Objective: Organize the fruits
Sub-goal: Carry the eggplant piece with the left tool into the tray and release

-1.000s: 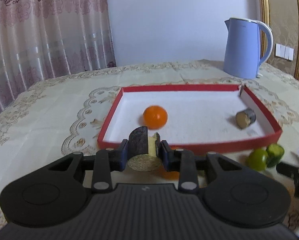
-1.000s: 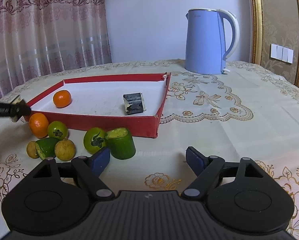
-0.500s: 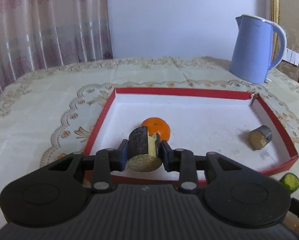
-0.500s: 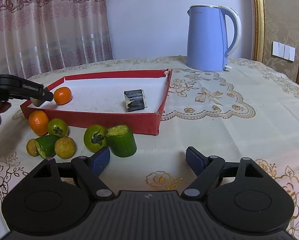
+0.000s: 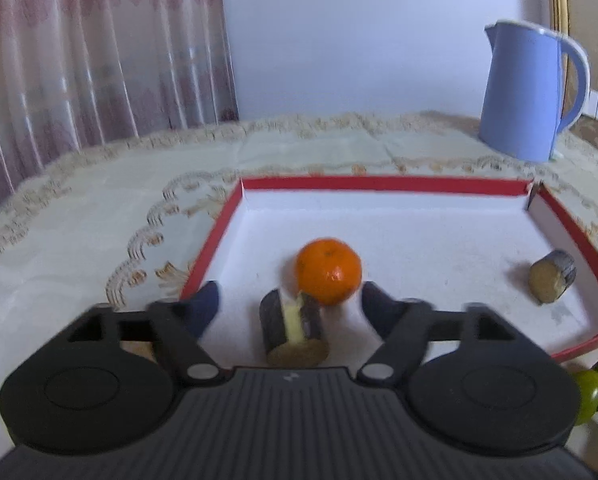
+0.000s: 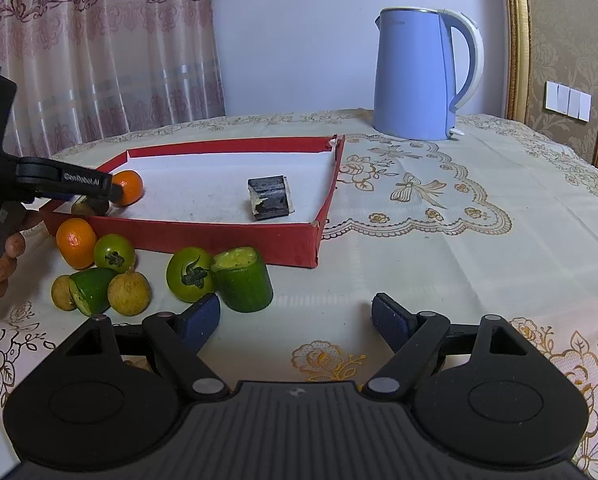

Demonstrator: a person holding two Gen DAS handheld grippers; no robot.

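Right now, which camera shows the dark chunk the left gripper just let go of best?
The left wrist view: the chunk lies in the red tray, close up between the left gripper's open fingers, just in front of the orange. In the right wrist view it is small, mostly hidden behind a finger and the tray wall.

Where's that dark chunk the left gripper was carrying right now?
In the left wrist view the dark chunk lies inside the red tray near its front left corner, just before the orange, between the left gripper's just-opened jaws.

Pink curtain, pale wall, embroidered tablecloth, blue kettle.
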